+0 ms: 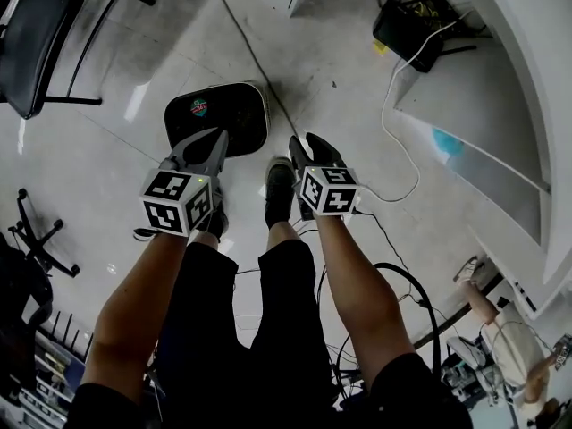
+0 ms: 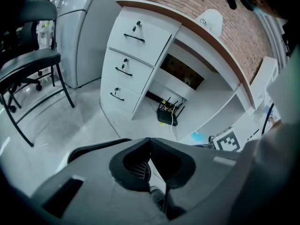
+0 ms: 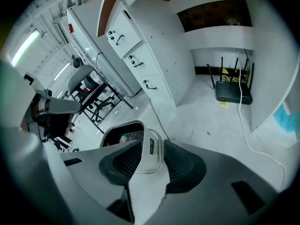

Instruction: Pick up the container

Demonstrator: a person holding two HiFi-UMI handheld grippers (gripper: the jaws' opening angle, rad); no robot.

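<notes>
The container (image 1: 219, 114) is a white bin with a dark inside and a round sticker, standing on the floor in front of the person's feet. In the head view my left gripper (image 1: 217, 138) hangs over its near rim with both jaws together and nothing between them. My right gripper (image 1: 308, 143) is just right of the bin, above the floor. In the right gripper view my right gripper (image 3: 153, 143) stands open, and the container (image 3: 119, 132) shows through the gap with its white end wall between the pads, which are clear of it. In the left gripper view only the container's dark rim (image 2: 89, 150) shows past my left gripper (image 2: 150, 143).
A black chair (image 1: 36, 34) stands at the far left. A black router (image 1: 407, 29) with a white cable (image 1: 393, 141) lies under the white desk shelves (image 1: 483, 123). A white drawer cabinet (image 2: 136, 64) is beyond. The person's shoes (image 1: 279, 186) are below the grippers. Another person (image 1: 500, 329) sits at the lower right.
</notes>
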